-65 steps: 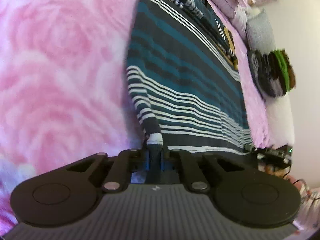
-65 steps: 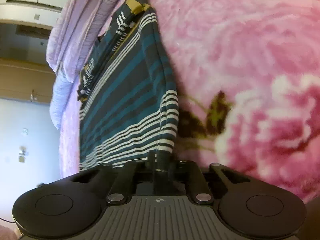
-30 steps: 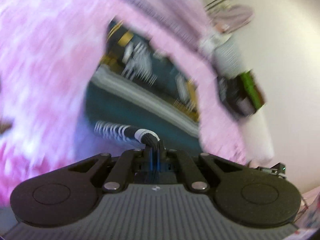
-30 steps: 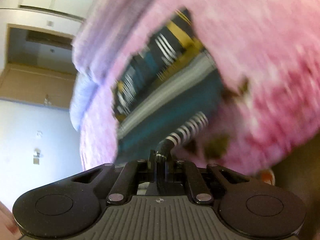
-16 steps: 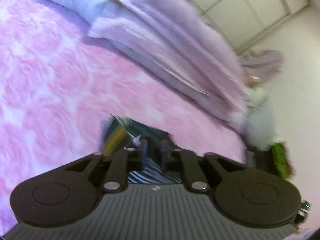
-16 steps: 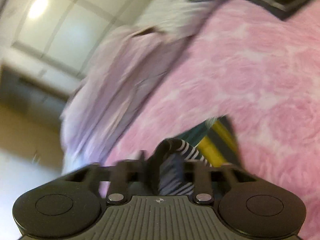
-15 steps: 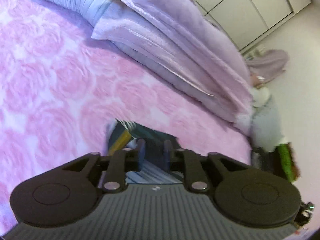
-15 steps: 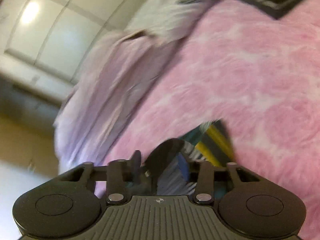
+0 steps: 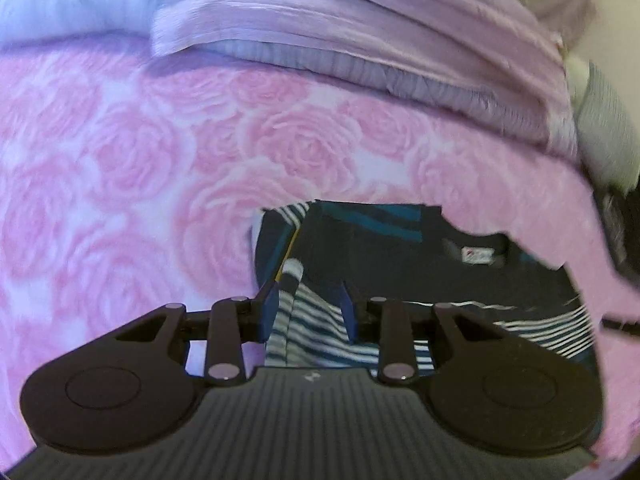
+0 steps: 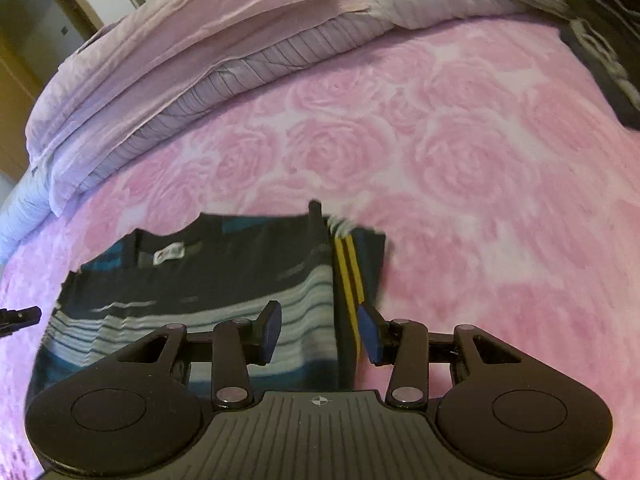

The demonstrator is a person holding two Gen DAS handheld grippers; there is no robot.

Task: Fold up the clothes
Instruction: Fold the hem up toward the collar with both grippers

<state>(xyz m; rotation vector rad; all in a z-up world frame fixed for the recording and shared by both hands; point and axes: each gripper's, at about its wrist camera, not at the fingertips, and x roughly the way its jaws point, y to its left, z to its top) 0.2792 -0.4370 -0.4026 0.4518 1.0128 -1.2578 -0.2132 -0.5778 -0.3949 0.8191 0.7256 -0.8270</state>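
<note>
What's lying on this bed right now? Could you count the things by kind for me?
Striped dark blue, teal and white shirt, folded on the pink rose-pattern blanket: 1
Folded lilac quilts or bedding stacked at the far edge: 1 pile; layers cannot be counted
Dark garment at the right edge: 1, partly out of view
Black two-finger grippers, left gripper and right gripper: 2
Total: 5, besides the blanket

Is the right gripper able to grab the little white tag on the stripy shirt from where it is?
Probably yes. The right gripper is open above the stripy shirt, and the white tag lies uncovered up-left of it, with nothing between them.
</note>
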